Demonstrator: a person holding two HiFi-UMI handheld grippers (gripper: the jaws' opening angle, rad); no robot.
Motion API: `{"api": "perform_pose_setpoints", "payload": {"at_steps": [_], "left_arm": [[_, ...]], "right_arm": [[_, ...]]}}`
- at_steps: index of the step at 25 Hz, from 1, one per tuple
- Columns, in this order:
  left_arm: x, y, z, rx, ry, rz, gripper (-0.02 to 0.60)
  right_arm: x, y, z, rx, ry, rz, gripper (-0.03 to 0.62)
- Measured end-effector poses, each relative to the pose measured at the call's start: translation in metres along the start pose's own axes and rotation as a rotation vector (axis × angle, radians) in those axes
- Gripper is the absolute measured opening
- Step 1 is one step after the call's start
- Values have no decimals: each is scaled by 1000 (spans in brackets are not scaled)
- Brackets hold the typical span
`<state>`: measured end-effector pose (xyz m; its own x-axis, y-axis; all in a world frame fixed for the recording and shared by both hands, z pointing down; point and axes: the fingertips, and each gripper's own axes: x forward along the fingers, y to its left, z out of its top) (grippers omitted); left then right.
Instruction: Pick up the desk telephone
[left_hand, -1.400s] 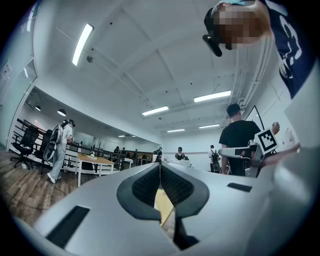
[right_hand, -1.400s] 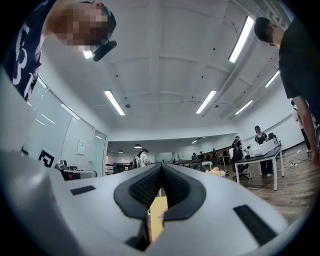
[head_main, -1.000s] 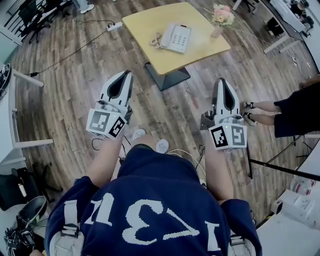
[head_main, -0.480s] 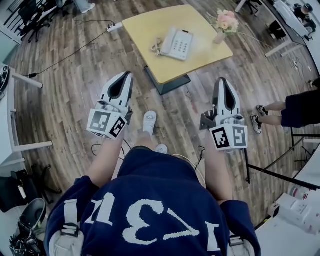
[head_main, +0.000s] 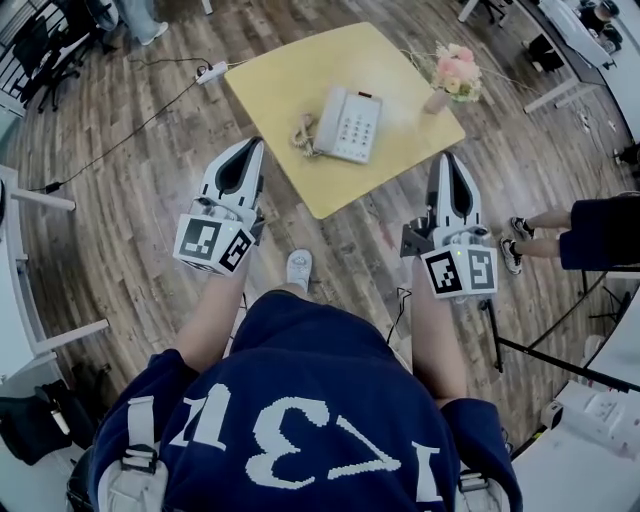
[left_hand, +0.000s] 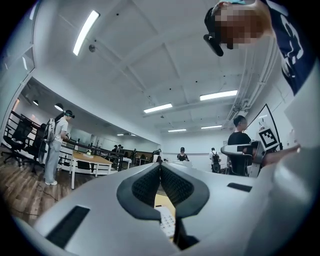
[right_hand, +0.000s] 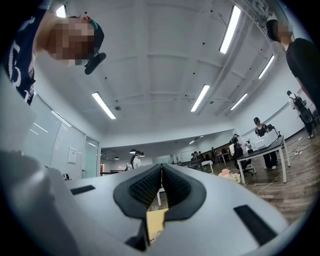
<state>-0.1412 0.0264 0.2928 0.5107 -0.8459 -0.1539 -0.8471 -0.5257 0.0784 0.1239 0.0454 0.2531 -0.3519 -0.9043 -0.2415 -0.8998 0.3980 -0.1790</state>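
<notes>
A grey-white desk telephone (head_main: 347, 123) with a coiled cord at its left lies on a small yellow table (head_main: 280, 80). My left gripper (head_main: 247, 148) hangs in the air short of the table's near left edge, jaws shut and empty. My right gripper (head_main: 448, 162) is level with it by the table's near right corner, also shut and empty. Between the shut left pads, the left gripper view shows a strip of the telephone (left_hand: 167, 222) and table. In the right gripper view only a bit of the yellow table (right_hand: 155, 221) shows below the jaws.
A vase of pink flowers (head_main: 452, 72) stands at the table's right corner. A power strip with a cable (head_main: 208, 72) lies on the wooden floor to the left. A seated person's legs (head_main: 560, 228) are at the right. White desks (head_main: 30, 260) stand at the far left.
Both grippers have come closer to the table, still shut; the telephone and table now sit lower and nearer in the head view. The seated person's feet have shifted right.
</notes>
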Motion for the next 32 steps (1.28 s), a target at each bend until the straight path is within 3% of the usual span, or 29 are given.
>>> {"api": "perform_pose_setpoints", "payload": {"at_steps": [8,17,29,32], "left_arm": [[76,54,-12,-4,34,-105,17],[105,74,-42,-73,74,-97,17],[155,87,-29,-22,39,26,17],[171,87,-34,-47,27,77,17]], "right_arm": [[67,-11,-17,-25,-9,-80,26],[92,-36,-32,-45,42,-110,26],[164,-81,-21,-9,-6,48,26],[180,-99,-21,-6,2,103,26]]}}
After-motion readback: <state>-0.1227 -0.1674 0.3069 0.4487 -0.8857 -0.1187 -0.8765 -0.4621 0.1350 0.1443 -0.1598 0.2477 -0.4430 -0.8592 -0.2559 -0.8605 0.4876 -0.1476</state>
